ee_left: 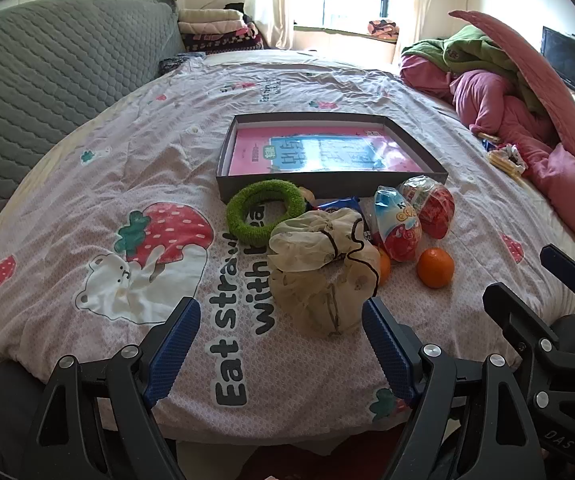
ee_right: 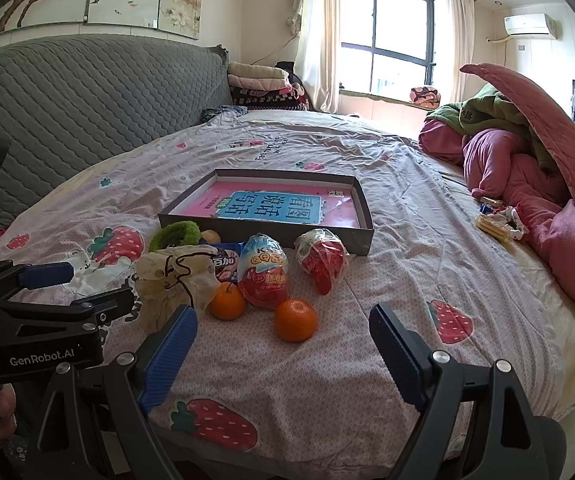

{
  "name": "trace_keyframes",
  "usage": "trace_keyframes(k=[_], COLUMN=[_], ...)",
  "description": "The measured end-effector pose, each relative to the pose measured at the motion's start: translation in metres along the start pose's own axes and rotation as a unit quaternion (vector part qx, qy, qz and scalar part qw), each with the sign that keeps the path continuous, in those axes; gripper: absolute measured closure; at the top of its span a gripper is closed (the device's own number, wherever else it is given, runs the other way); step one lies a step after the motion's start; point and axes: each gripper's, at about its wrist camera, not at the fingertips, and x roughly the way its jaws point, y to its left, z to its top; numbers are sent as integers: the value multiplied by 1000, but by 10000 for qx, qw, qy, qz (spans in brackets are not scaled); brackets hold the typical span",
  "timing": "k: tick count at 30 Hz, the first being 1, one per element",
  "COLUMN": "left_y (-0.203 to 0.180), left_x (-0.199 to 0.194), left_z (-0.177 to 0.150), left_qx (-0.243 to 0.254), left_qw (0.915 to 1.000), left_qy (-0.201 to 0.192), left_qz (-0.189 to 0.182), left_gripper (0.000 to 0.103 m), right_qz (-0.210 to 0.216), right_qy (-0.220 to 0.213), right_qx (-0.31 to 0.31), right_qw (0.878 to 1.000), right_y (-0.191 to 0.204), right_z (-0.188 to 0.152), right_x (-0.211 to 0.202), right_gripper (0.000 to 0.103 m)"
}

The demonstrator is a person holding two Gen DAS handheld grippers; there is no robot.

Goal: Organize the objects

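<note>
Clustered on the strawberry-print bedspread (ee_left: 87, 184), just in front of the near wall of a shallow grey box (ee_left: 329, 186) holding a pink-and-blue book (ee_left: 319, 152): a fuzzy green ring (ee_left: 265, 211) touching the box's near left corner, a crumpled beige drawstring pouch (ee_left: 323, 272) nearest the bed's front edge, a blue snack packet (ee_right: 227, 264) partly hidden behind the pouch, a blue-and-red egg-shaped treat (ee_right: 263, 276), a red wrapped egg (ee_right: 321, 260) close to the box's near right corner, and two oranges (ee_right: 296, 320), one loose toward the front, the other (ee_right: 227, 301) tucked against the pouch. Left gripper (ee_left: 281, 344) spread wide above the bed's front edge, nothing between its blue pads, right fingertip just beside the pouch. Right gripper (ee_right: 283, 356) likewise spread and holding nothing, poised before the loose orange. Further out, pink and green bedding (ee_right: 527, 168) heaped along the right edge, a grey quilted headboard (ee_right: 87, 92) on the left, folded blankets (ee_right: 259, 80) at the far corner beneath a window (ee_right: 387, 40).
</note>
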Motion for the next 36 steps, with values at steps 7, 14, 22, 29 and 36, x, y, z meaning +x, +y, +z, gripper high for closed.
trace_keyframes(k=[7, 14, 22, 29, 36], left_y=[1, 4, 7, 11, 11], left_x=[1, 4, 11, 23, 37], left_z=[1, -1, -4, -6, -9], left_qx=[4, -58, -124, -210, -188], left_qw=[10000, 10000, 9997, 9994, 9993], left_qy=[21, 32, 106, 229, 256], left_qz=[-47, -69, -158, -161, -197], left_gripper=[19, 19, 19, 19, 19], right_qz=[-19, 26, 82, 137, 181], right_qy=[60, 104, 190, 307, 451], right_qx=[-8, -4, 52, 140, 239], right_qw=[10000, 9999, 9998, 9993, 9985], right_y=[1, 2, 0, -4, -11], right_z=[-1, -2, -4, -9, -14], right_x=[2, 3, 8, 17, 31], right_gripper=[15, 15, 15, 15, 15])
